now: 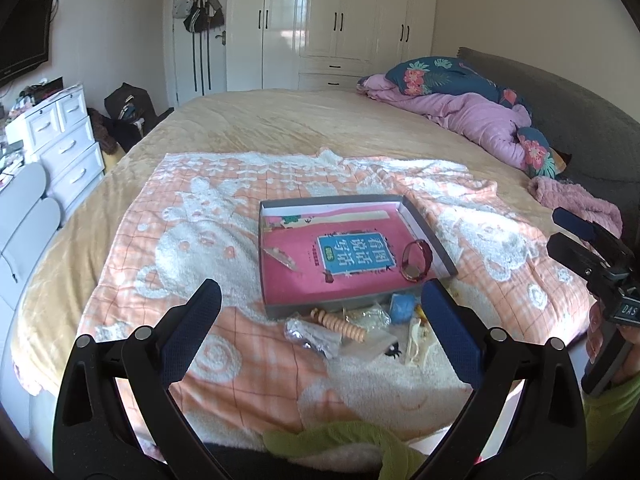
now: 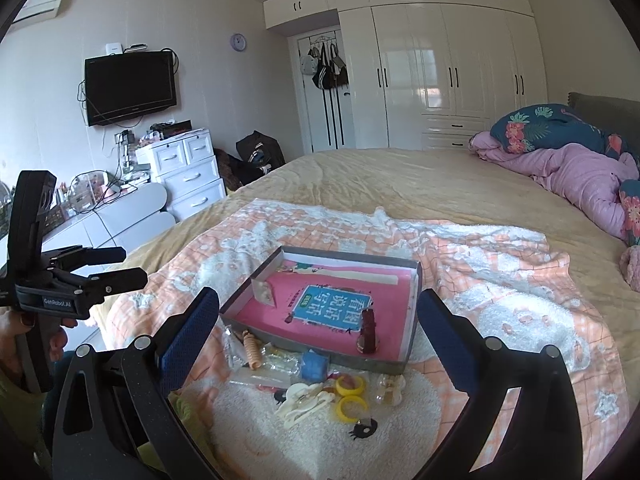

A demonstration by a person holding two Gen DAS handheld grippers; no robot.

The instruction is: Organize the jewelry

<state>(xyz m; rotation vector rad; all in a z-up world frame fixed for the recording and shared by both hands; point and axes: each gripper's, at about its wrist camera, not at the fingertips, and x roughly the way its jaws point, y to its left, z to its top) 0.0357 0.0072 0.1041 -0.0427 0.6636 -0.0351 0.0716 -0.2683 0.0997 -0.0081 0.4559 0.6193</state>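
Observation:
A shallow grey box lies on the peach blanket, lined with a pink book. Inside it are a dark red watch and a small clear packet. In front of the box lies a pile of jewelry: a beaded beige bracelet, a blue pouch, plastic bags, two yellow rings and a cream hair clip. My left gripper is open and empty above the pile. My right gripper is open and empty, near the box's front.
The peach blanket lies on a large yellow bed. A pink quilt and floral pillows lie at the far right. White drawers and a TV are at the left. Wardrobes line the far wall.

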